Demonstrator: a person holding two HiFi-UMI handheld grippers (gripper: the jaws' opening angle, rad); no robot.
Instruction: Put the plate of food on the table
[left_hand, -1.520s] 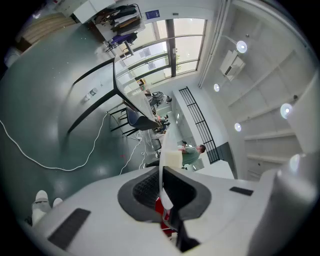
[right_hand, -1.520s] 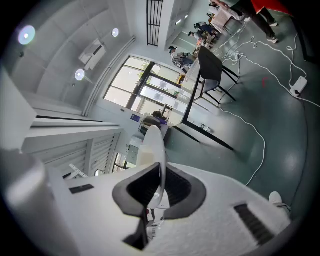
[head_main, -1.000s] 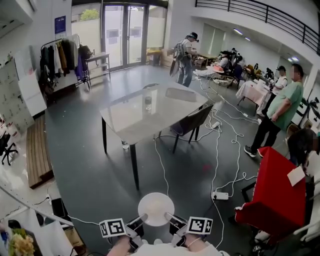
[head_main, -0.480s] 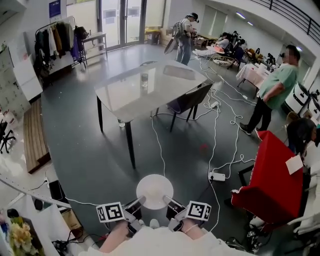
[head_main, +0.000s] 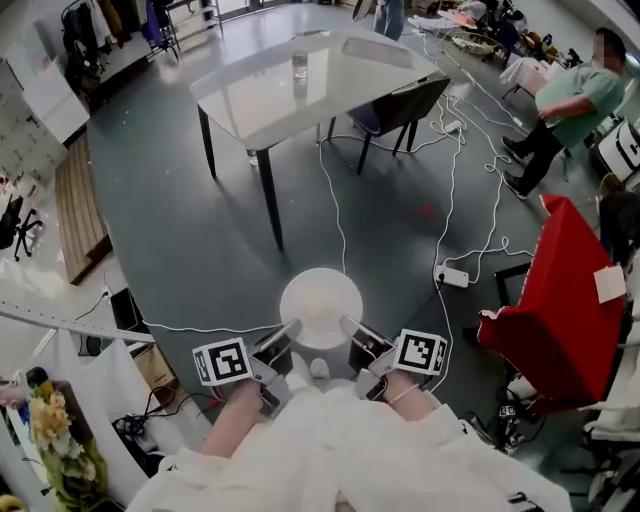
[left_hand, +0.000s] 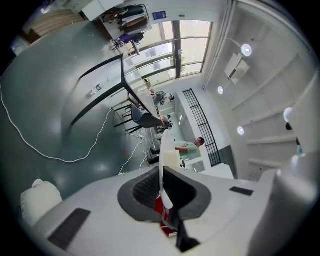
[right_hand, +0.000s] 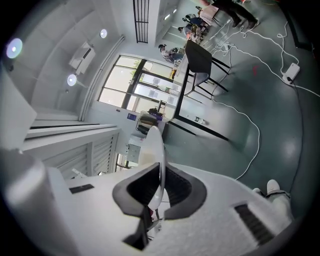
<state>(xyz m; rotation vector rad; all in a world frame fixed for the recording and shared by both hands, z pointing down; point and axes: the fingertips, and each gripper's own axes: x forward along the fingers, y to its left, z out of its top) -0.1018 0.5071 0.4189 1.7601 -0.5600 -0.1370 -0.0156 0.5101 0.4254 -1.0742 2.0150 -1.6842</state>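
A white round plate with pale food on it hangs above the grey floor, held level in front of me. My left gripper is shut on the plate's near left rim, and my right gripper is shut on its near right rim. In the left gripper view the plate's edge runs up between the dark pads. The right gripper view shows the rim pinched the same way. The grey glossy table stands ahead, several steps away, with a clear glass on it.
A dark chair is tucked at the table's right side. White cables and a power strip lie across the floor on the right. A red-covered stand is to the right. A person in a green shirt stands beyond it.
The view has tilted down and the table has drawn nearer to me. Both grippers still carry the plate, which now sits higher in the picture.
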